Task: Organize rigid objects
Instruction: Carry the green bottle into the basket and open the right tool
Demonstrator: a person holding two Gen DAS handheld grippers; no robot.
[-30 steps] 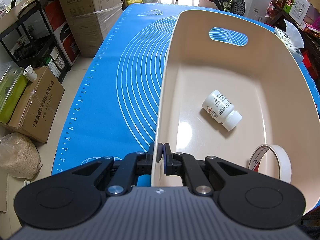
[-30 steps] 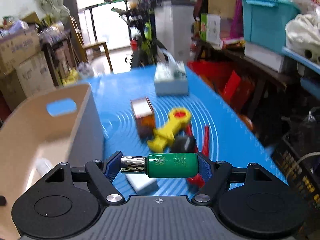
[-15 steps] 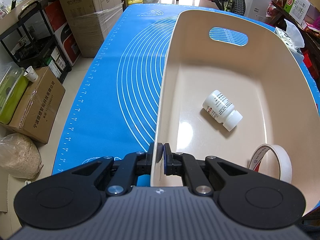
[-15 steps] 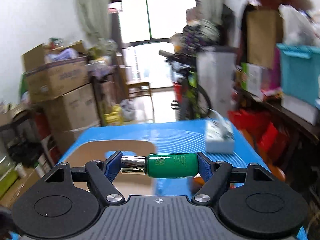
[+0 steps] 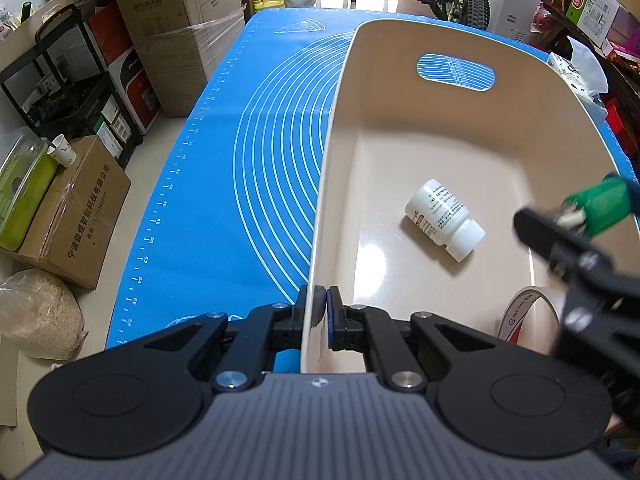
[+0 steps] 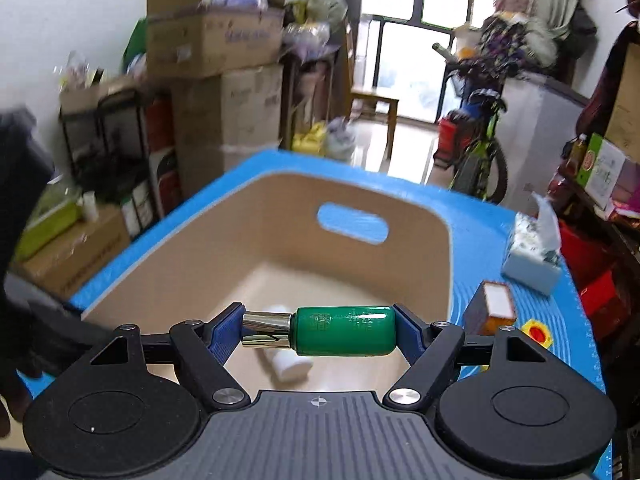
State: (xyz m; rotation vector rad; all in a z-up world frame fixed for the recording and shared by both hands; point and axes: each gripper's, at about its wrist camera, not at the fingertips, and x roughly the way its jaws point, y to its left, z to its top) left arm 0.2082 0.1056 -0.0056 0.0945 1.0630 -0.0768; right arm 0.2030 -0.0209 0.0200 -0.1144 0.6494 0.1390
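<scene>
A beige bin (image 5: 400,128) (image 6: 224,248) stands on the blue mat (image 5: 248,168). My left gripper (image 5: 322,312) is shut on the bin's near left wall. Inside the bin lie a white pill bottle (image 5: 442,218) (image 6: 290,364) and a tape roll (image 5: 524,308). My right gripper (image 6: 320,336) (image 5: 592,210) is shut on a green bottle (image 6: 344,336) (image 5: 598,204) with a silver cap, held crosswise by its ends. It hangs over the bin's right side, above the floor of the bin.
On the mat right of the bin are an orange box (image 6: 494,308), a yellow toy (image 6: 538,332) and a tissue box (image 6: 530,256). Cardboard boxes (image 5: 64,216), a shelf rack and a bicycle (image 6: 478,148) stand around the table.
My right gripper has swung left with the green bottle, from over the loose items on the mat to above the bin, and now shows in the left wrist view. The left gripper stayed put.
</scene>
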